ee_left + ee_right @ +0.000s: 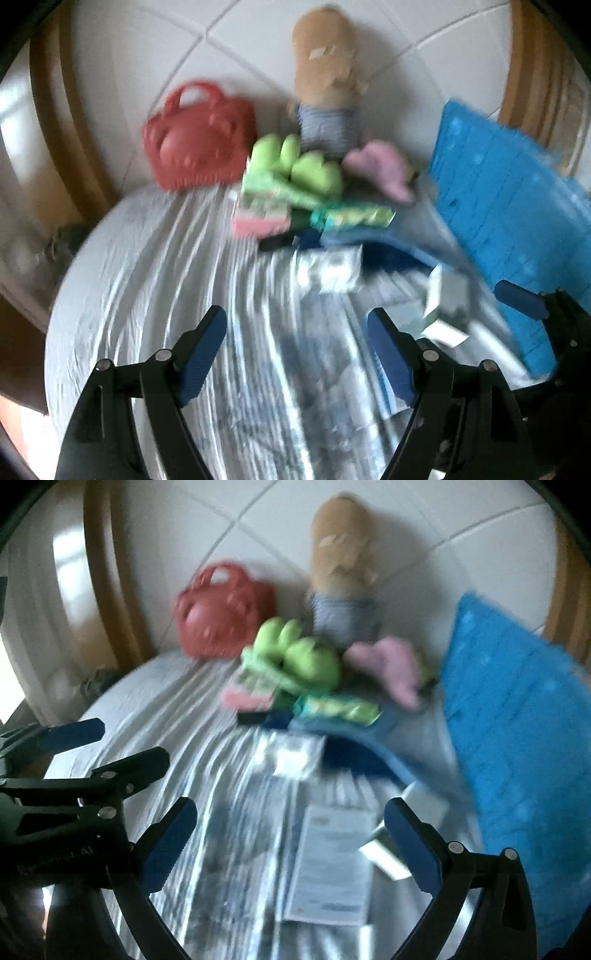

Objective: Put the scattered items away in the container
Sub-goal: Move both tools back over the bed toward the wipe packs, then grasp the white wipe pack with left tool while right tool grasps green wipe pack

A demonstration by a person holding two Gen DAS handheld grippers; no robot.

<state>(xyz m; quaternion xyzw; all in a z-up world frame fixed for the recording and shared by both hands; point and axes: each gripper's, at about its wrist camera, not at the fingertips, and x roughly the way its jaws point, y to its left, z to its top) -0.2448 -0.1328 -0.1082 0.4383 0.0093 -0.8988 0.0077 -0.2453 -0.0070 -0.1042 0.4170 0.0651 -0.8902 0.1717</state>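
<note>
Both grippers hang low over the bed point(147, 280), side by side. Left gripper point(297, 354) has its fingers spread wide with nothing between them; right gripper point(291, 843) likewise spread and empty. My read: held apart so either can drop onto a loose item without re-opening.

Nearest the right gripper: a white paper sheet point(330, 864) flat on the striped cover, with a small white box point(384, 853) just beside its right finger. A shiny packet point(328, 271) lies a bit further up the bed.

Far end, by the tiled wall point(147, 55), is a pile: green plush toy point(303, 166), pink plush toy point(384, 166), pink-and-green packets point(260, 210), teal-green packet point(351, 218), a tan doll point(328, 74) upright against the wall. They look propped on each other rather than arranged.

Containers: a red basket point(199, 140) stands against the wall left of the pile; a blue crate point(517, 206) sits tilted on the right, just beside the right gripper. Cannot tell which one the task means. Heavy motion blur, so I can't tell whether anything lies inside either.

Loose items lie on the bed outside both containers, so tidying looks unfinished. The paper and small box are closest to the open grippers.
</note>
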